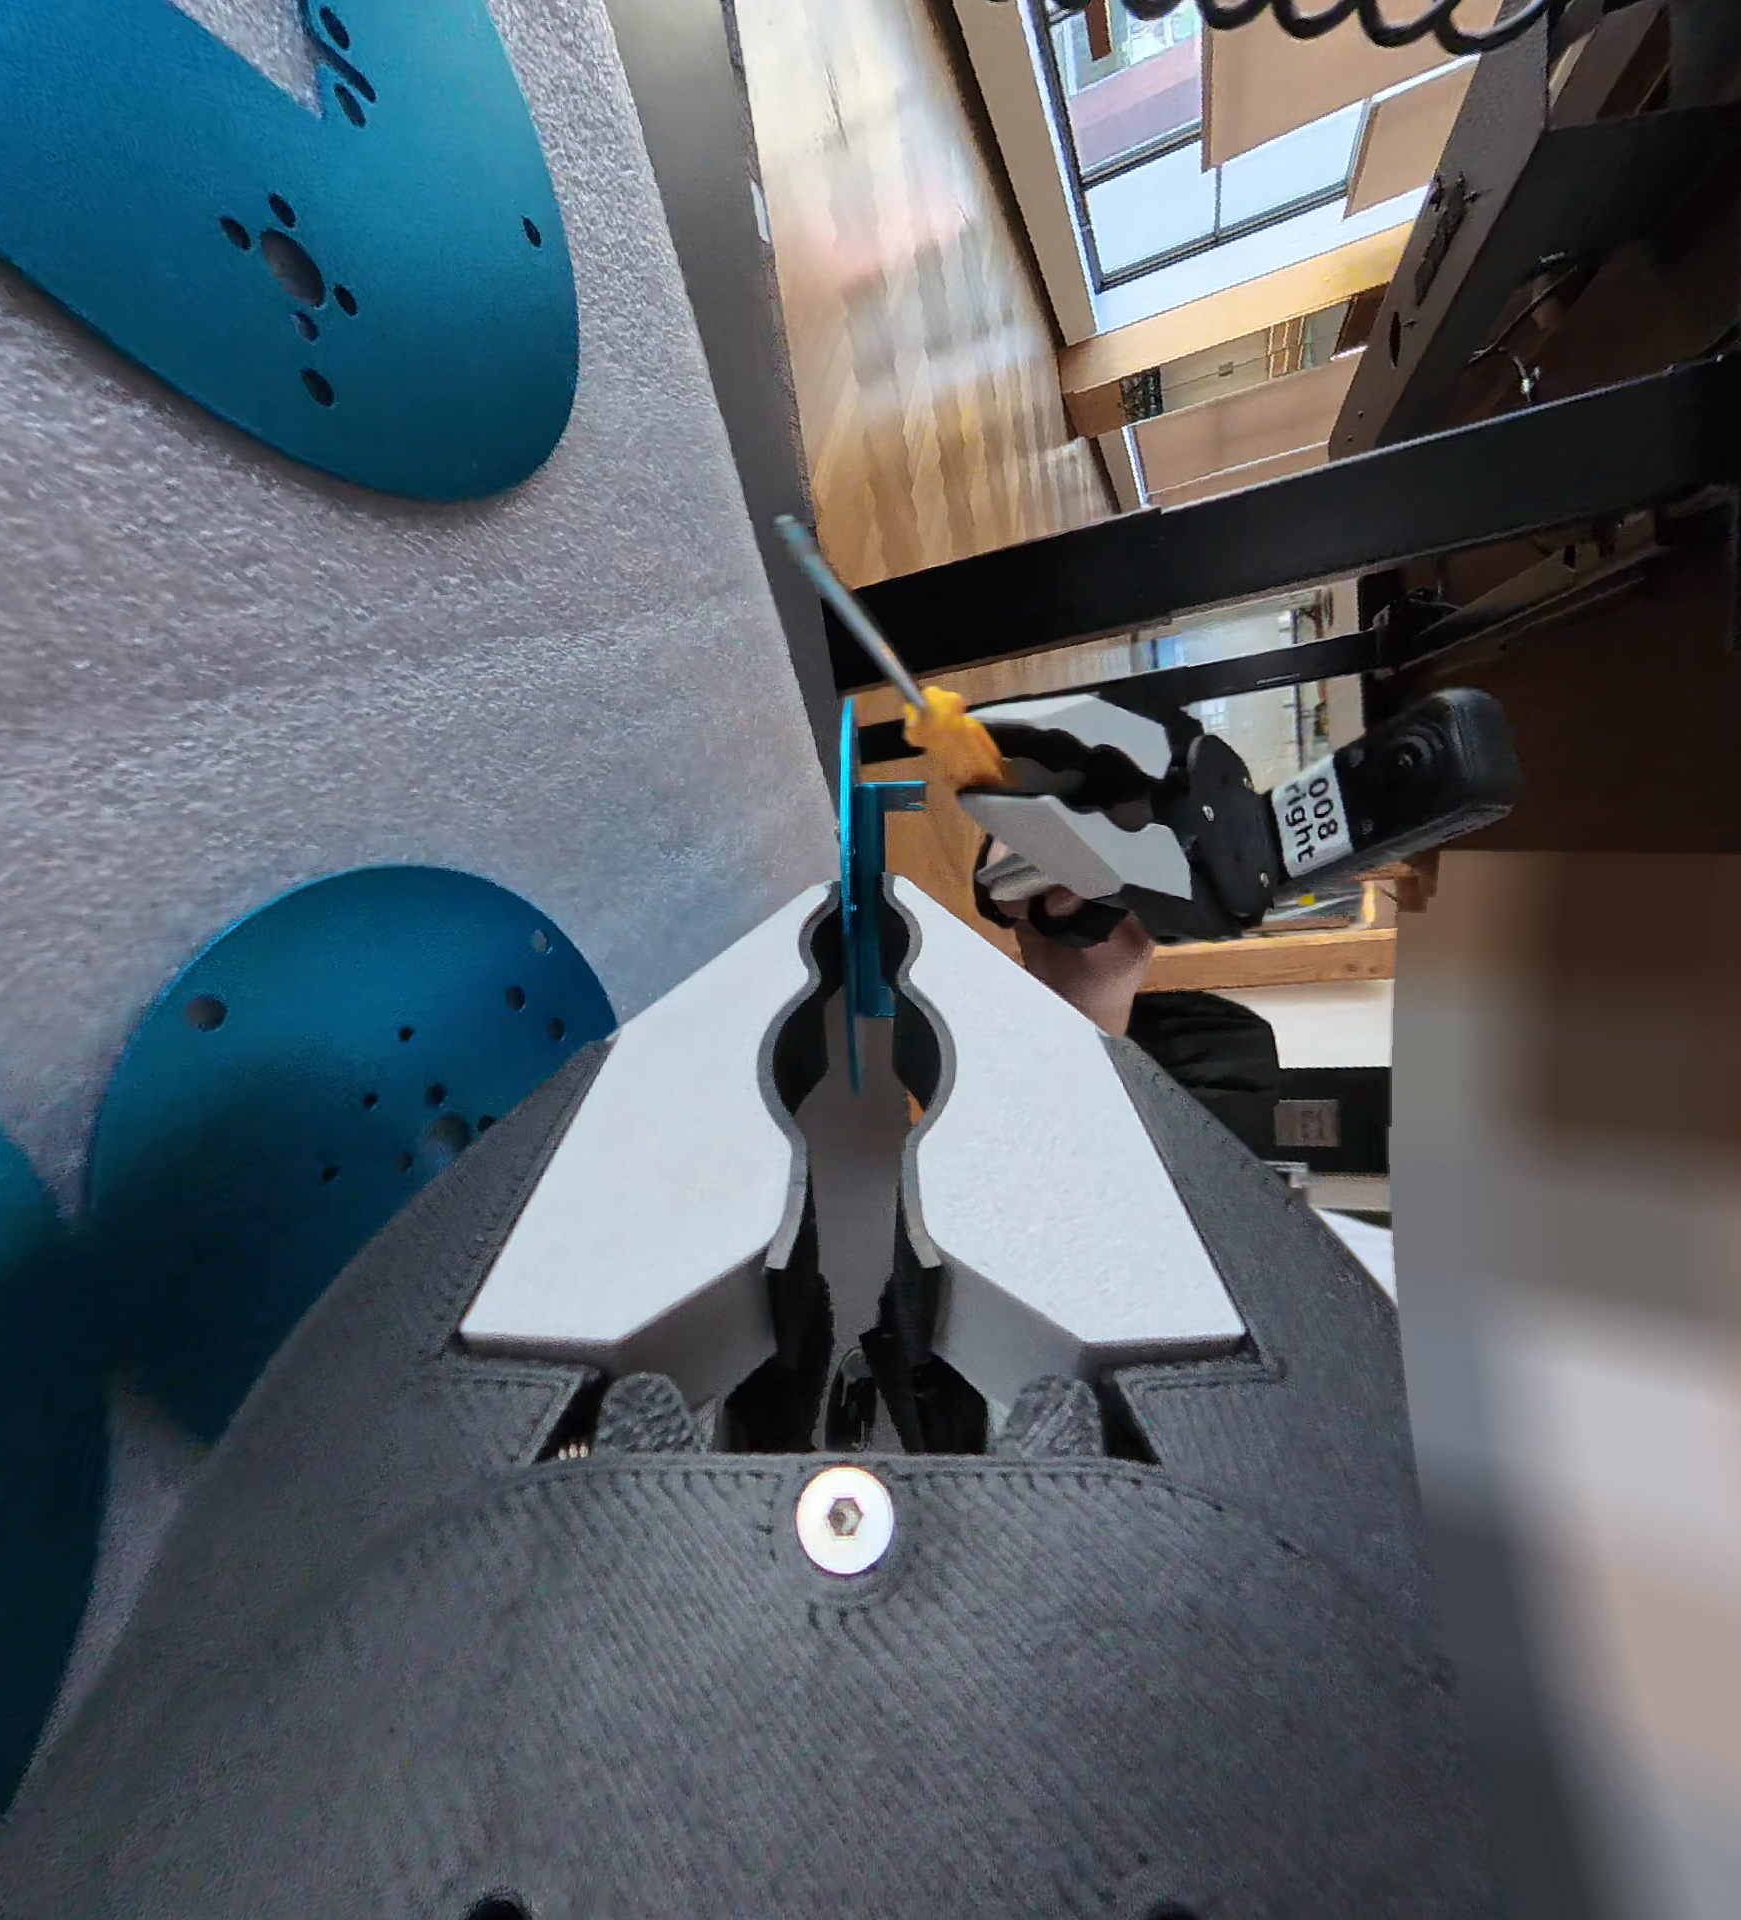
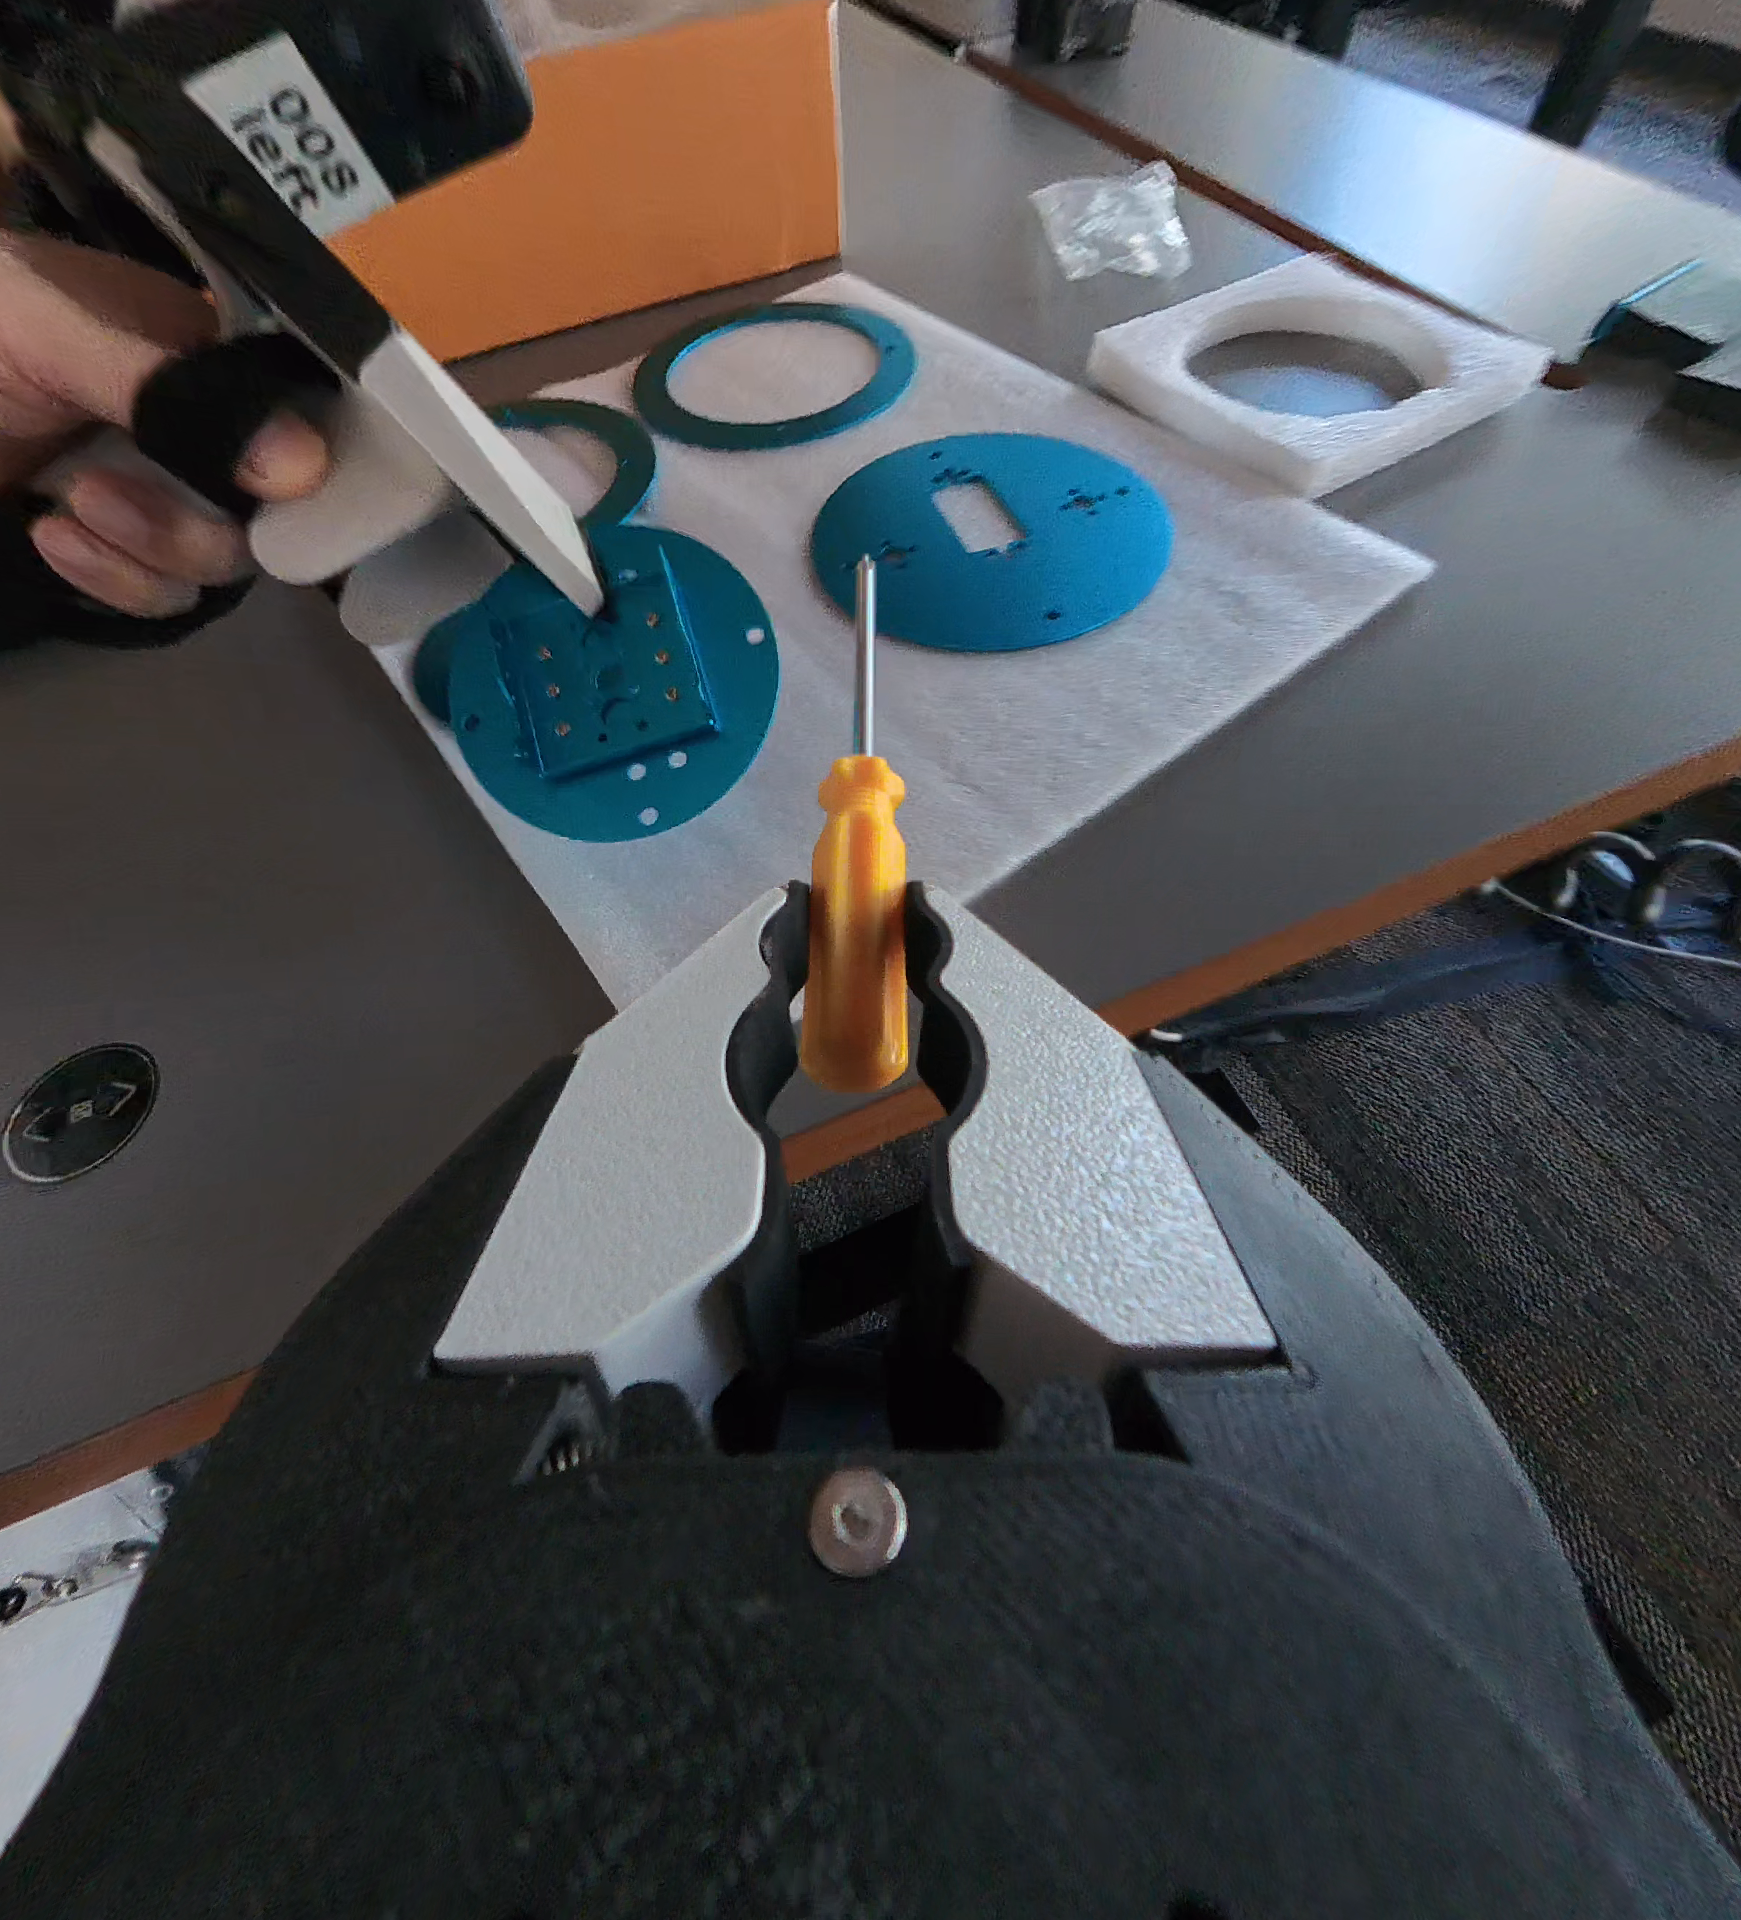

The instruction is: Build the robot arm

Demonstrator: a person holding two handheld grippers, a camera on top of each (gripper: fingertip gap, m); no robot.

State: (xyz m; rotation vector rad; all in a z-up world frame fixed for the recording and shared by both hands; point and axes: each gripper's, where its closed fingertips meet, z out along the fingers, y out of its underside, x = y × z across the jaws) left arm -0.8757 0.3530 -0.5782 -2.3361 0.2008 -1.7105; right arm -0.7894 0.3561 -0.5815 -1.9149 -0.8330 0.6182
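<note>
My left gripper [image 1: 858, 894] is shut on a thin blue round plate [image 1: 850, 831], seen edge-on, with a blue bracket [image 1: 892, 795] on its face. In the right wrist view the left gripper [image 2: 591, 603] grips that plate [image 2: 689, 779] at its square bracket [image 2: 617, 686], over the white foam sheet [image 2: 1209, 623]. My right gripper [image 2: 855, 904] is shut on the orange handle of a small screwdriver [image 2: 855, 935]. Its metal shaft points forward, toward the plates. In the left wrist view the right gripper [image 1: 980, 779] holds the screwdriver [image 1: 949, 738] just right of the held plate.
A blue disc with a rectangular cut-out [image 2: 991, 540] and a blue ring [image 2: 772, 436] lie on the foam sheet. A white foam block with a round hole [image 2: 1313, 436], a small plastic bag [image 2: 1115, 223] and an orange cardboard box [image 2: 637, 187] stand behind. The grey table [image 2: 222, 831] ends at a wooden front edge. My hands' fingertips stand some 10 cm from each other.
</note>
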